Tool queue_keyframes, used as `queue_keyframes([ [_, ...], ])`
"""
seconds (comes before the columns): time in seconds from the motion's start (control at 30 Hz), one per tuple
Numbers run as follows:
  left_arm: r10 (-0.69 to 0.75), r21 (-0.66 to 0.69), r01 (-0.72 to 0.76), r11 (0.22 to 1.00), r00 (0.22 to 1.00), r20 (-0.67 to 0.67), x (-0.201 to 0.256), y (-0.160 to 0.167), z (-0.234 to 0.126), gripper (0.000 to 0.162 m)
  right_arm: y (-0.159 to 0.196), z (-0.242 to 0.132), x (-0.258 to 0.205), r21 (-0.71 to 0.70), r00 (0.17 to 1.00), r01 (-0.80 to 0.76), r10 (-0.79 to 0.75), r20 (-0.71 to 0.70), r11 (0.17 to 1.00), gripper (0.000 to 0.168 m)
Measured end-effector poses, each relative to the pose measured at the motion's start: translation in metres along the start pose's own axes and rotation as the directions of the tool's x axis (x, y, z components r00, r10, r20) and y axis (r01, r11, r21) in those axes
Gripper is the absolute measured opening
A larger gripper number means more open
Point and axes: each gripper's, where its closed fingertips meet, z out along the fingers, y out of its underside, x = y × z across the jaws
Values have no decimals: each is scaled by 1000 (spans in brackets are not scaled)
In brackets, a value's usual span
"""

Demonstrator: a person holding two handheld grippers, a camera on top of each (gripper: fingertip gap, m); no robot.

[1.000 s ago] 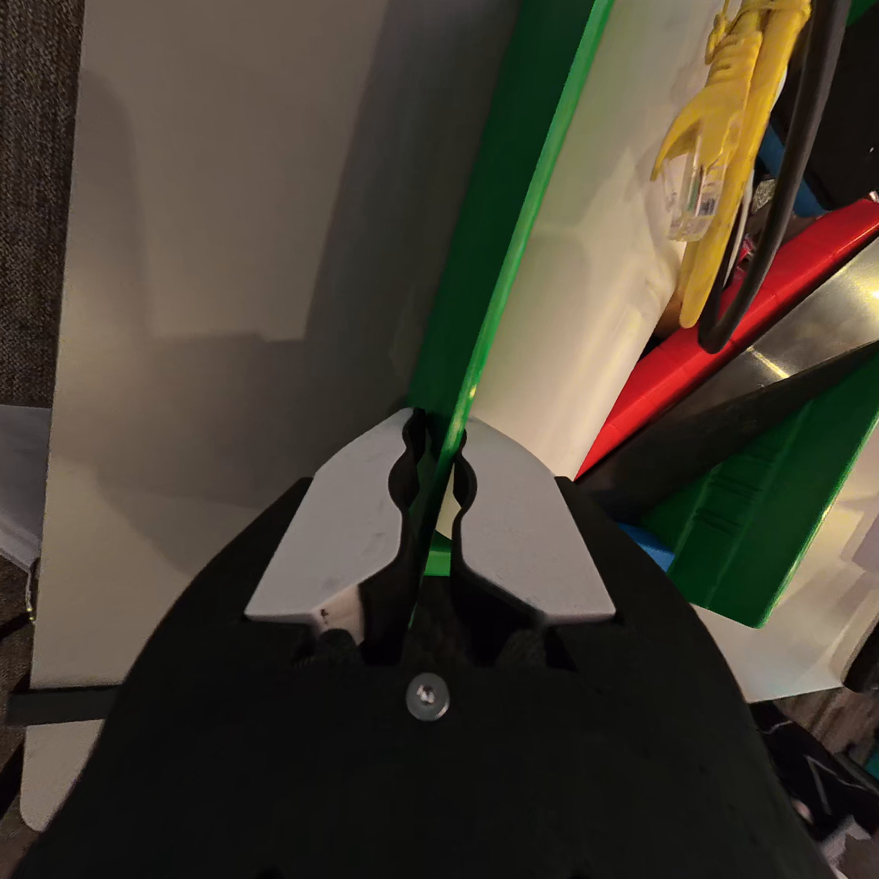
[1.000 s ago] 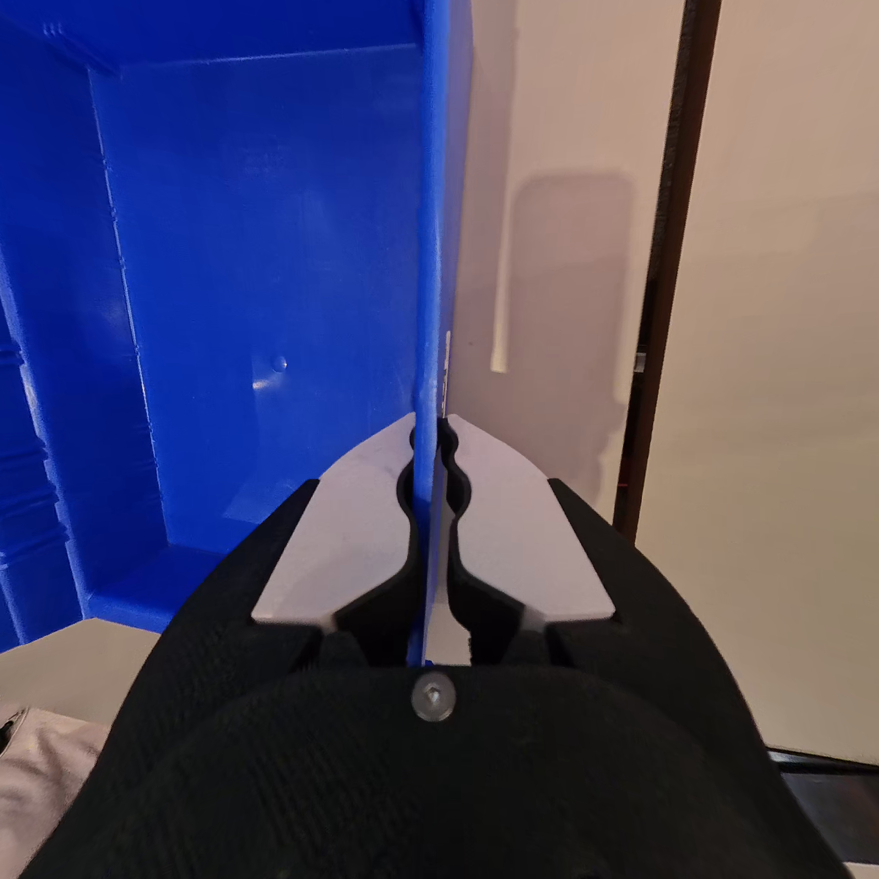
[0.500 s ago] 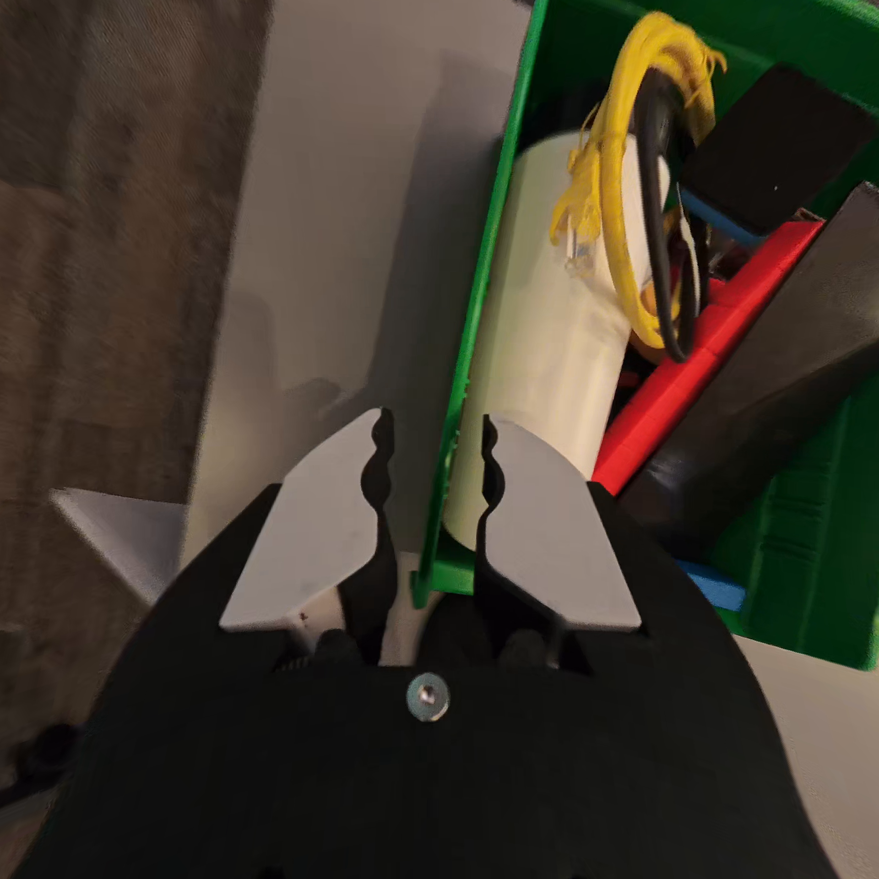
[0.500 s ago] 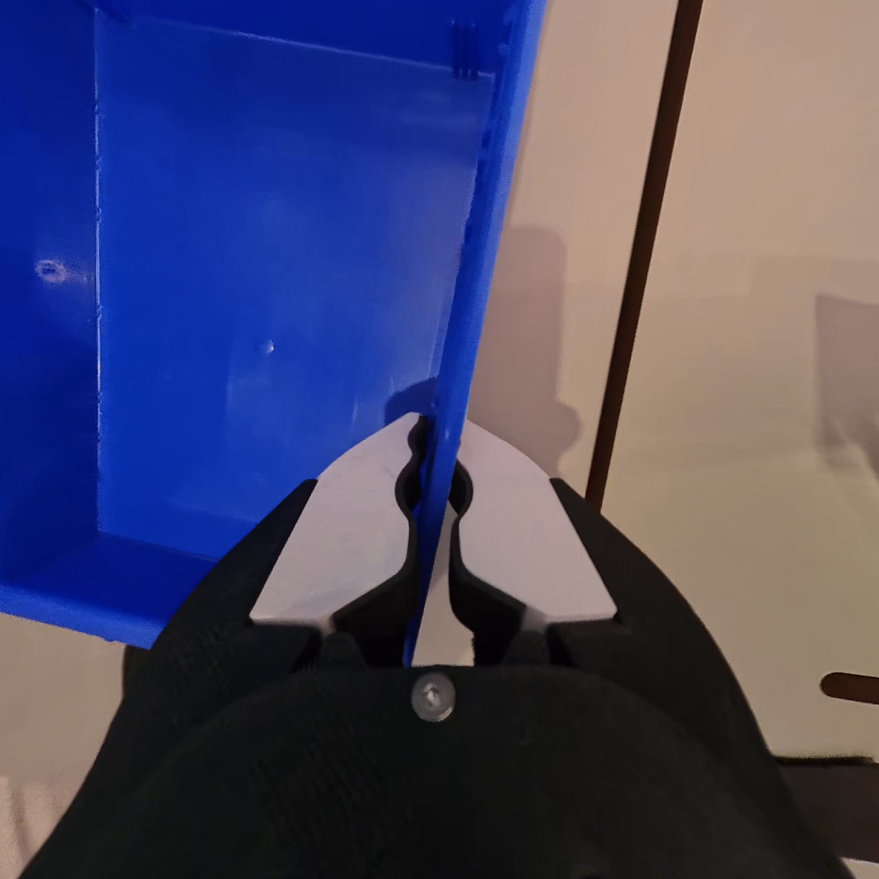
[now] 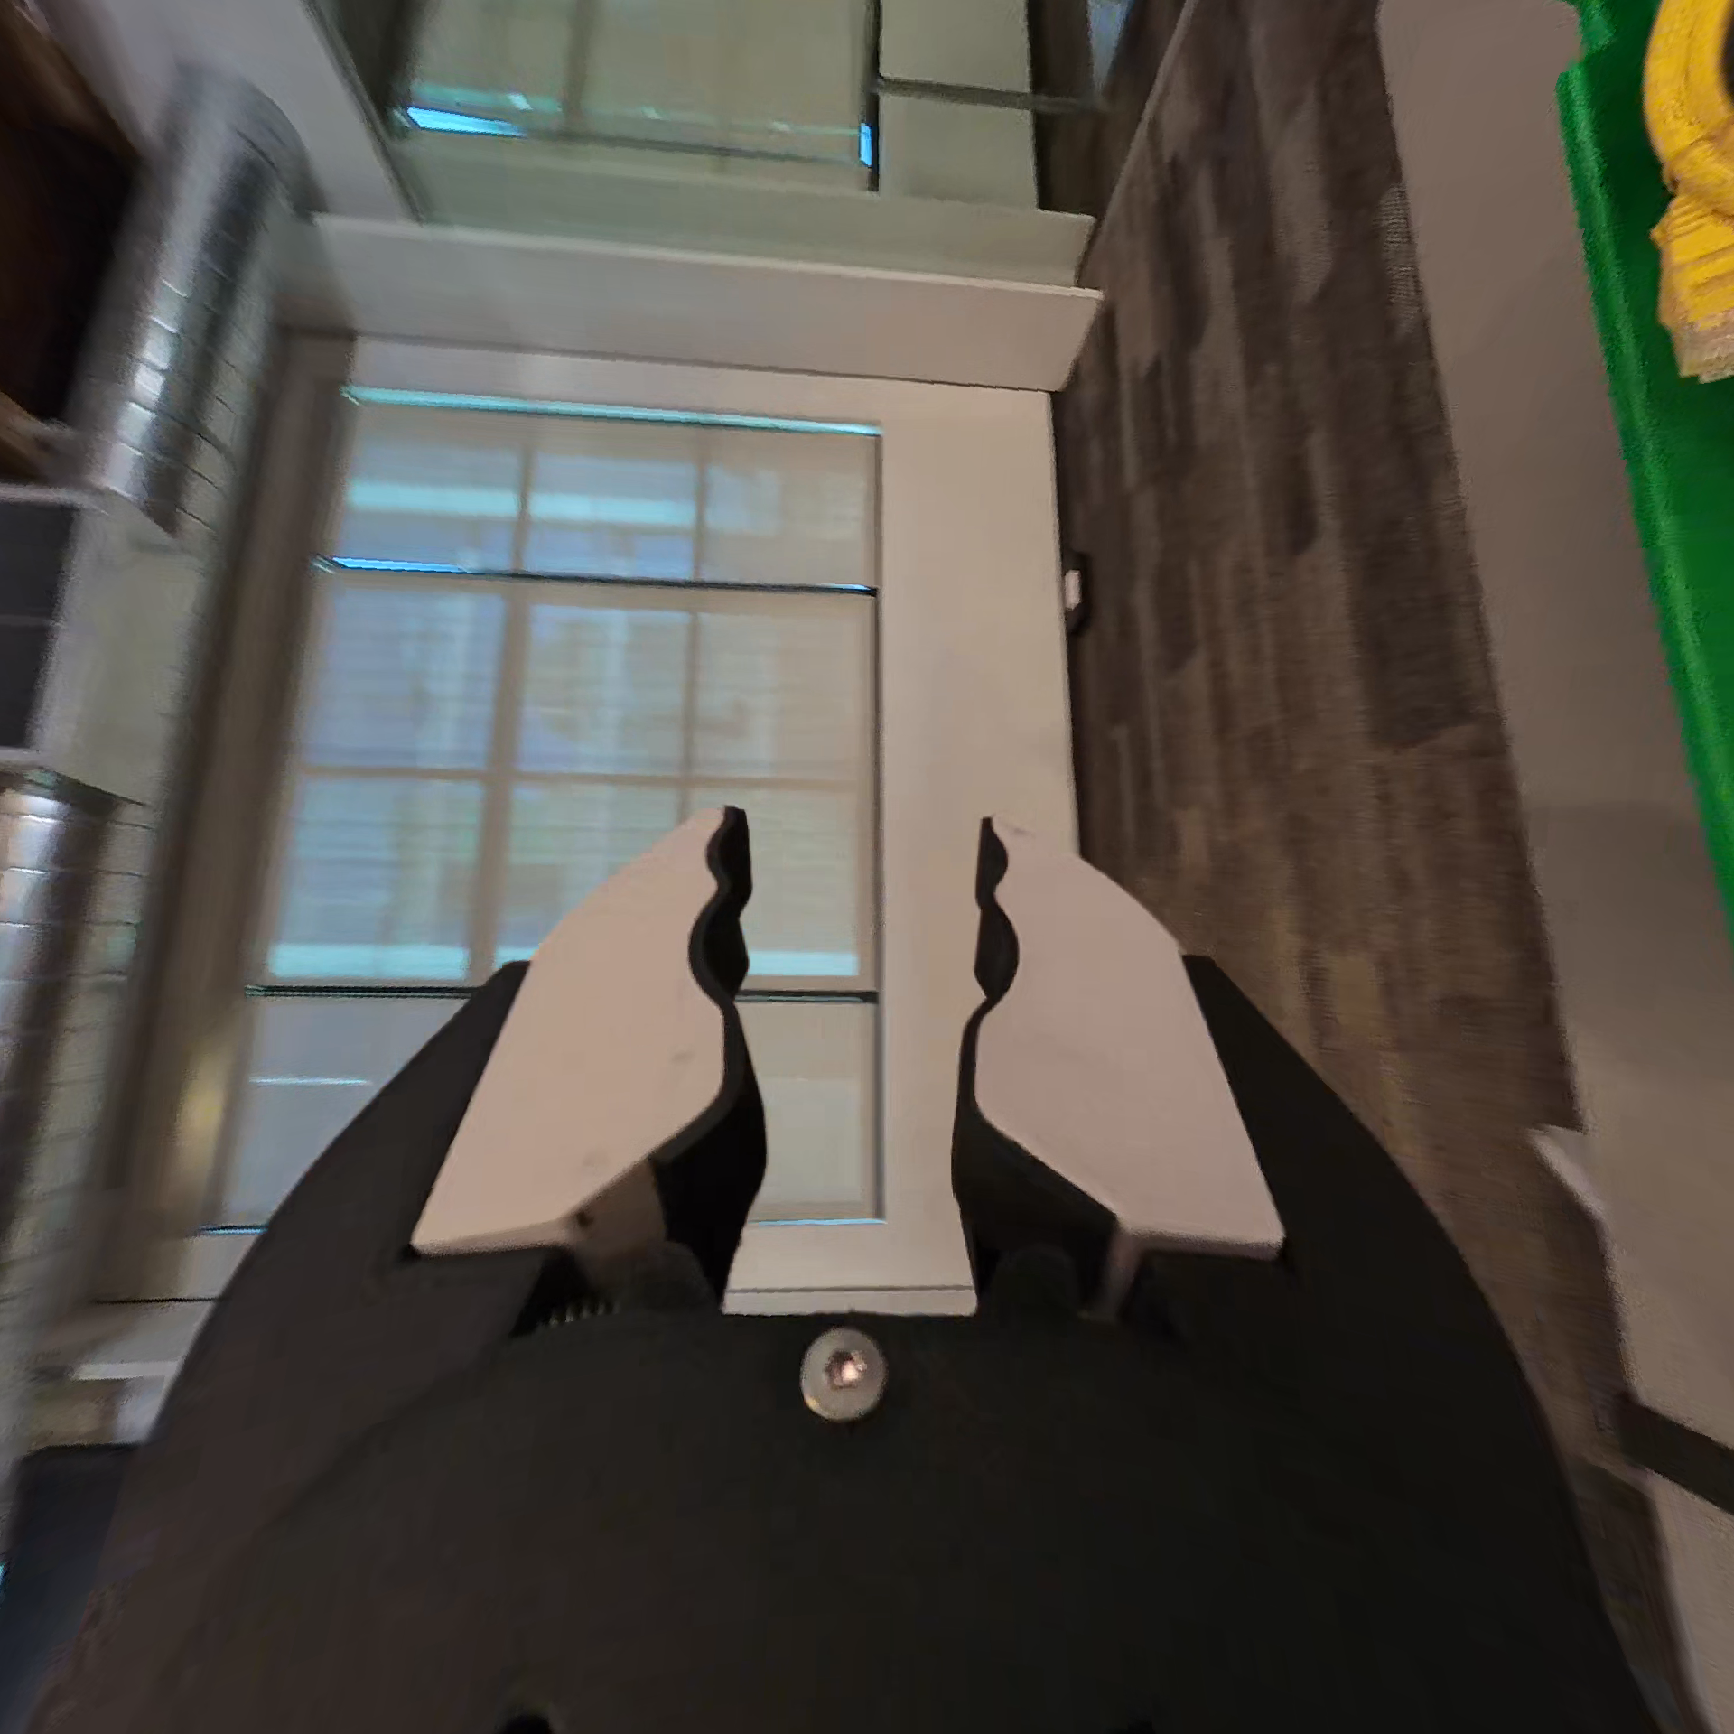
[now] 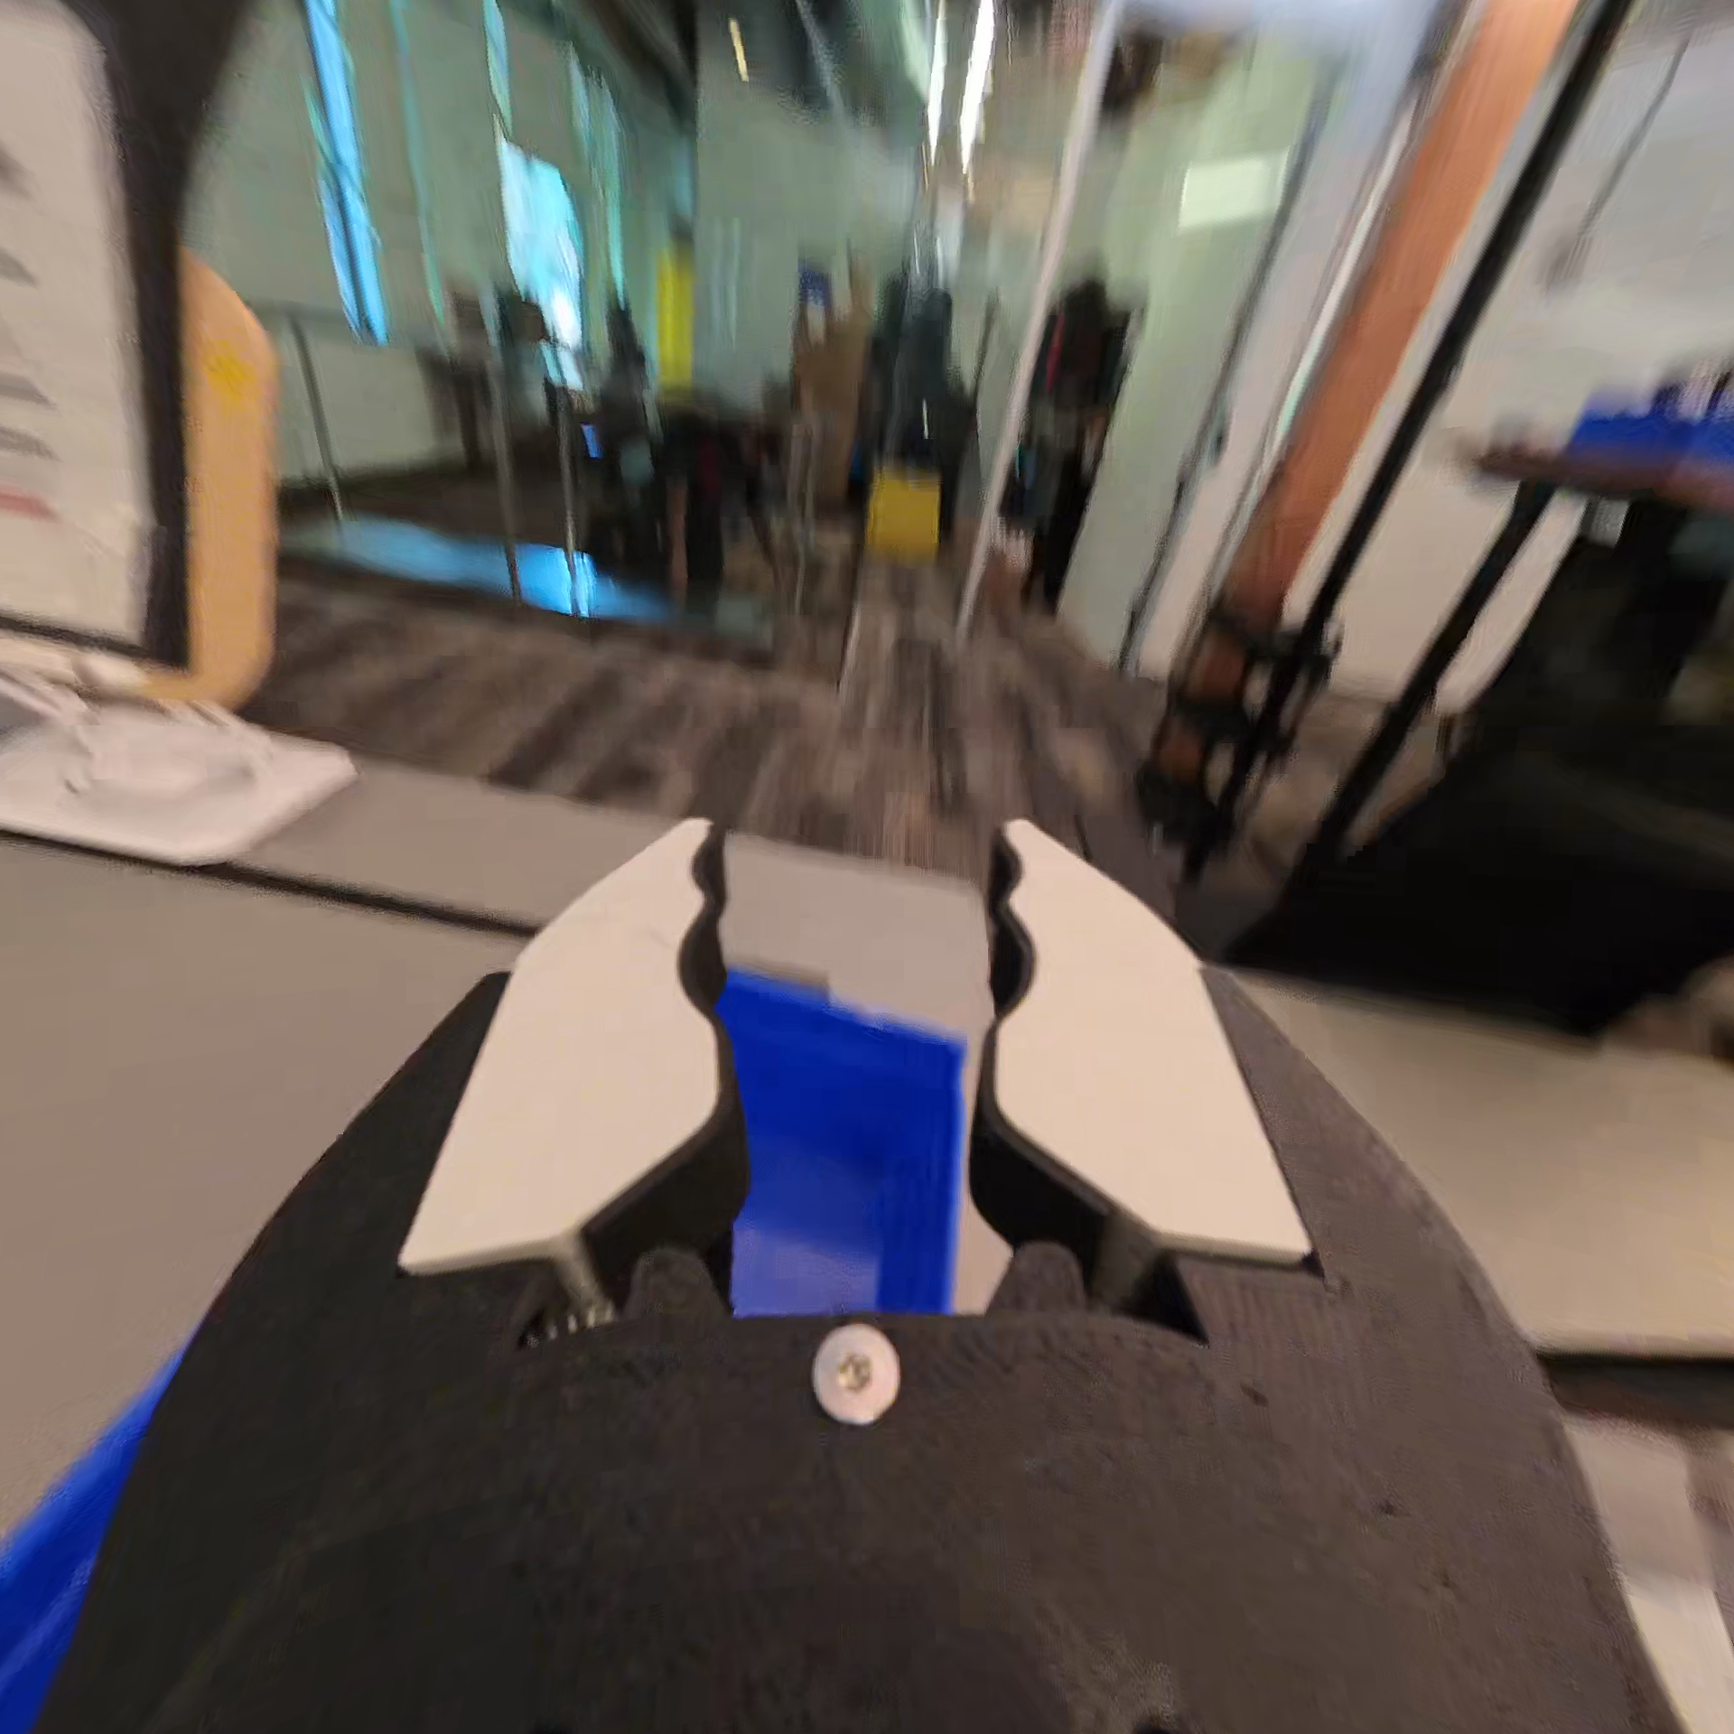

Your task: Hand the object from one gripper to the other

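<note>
My left gripper [image 5: 856,826] is open and empty, turned away towards a window and wall. The green bin [image 5: 1651,488] shows only as a strip at the far right edge of the left wrist view, with a yellow cable [image 5: 1698,169] in it. My right gripper [image 6: 856,840] is open and empty, raised above the table. The blue bin [image 6: 835,1154] lies below and behind its fingers, seen through the gap and at the lower left edge. Neither gripper touches a bin. Both views are blurred by motion.
A grey table top [image 6: 235,985] runs under the right gripper, with white papers [image 6: 159,788] at its left. Black stands [image 6: 1248,751] and a dark table are at the right. The left wrist view shows a window [image 5: 600,751] and grey carpet [image 5: 1295,657]. Left tips to right tips: about 95 cm.
Both grippers opened and let go of the bin walls they held: left the green bin, right the blue bin. Both then pulled up and away, swinging towards the room.
</note>
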Motion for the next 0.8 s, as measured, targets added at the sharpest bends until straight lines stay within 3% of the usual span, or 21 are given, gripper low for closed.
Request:
queue_keyframes([
  [0.1,82,36,-89,995,985,149,-27,-12,-19,46,-61,-17,-56,349,991,106,-127,39,931,64],
  [0.27,182,8,-195,981,928,326,-64,-21,-49,58,-87,-17,-178,443,927,169,-295,233,880,64],
  [0.5,359,-93,-367,925,772,525,-107,-37,-98,68,-130,-45,-327,664,802,151,-484,351,732,55],
  [0.67,409,-73,-460,885,690,597,-114,-56,-134,63,-171,-73,-371,782,812,-32,-440,384,623,41],
  [0.8,401,-89,-440,894,693,600,-117,-58,-143,68,-168,-52,-388,709,810,-45,-390,439,703,41],
])
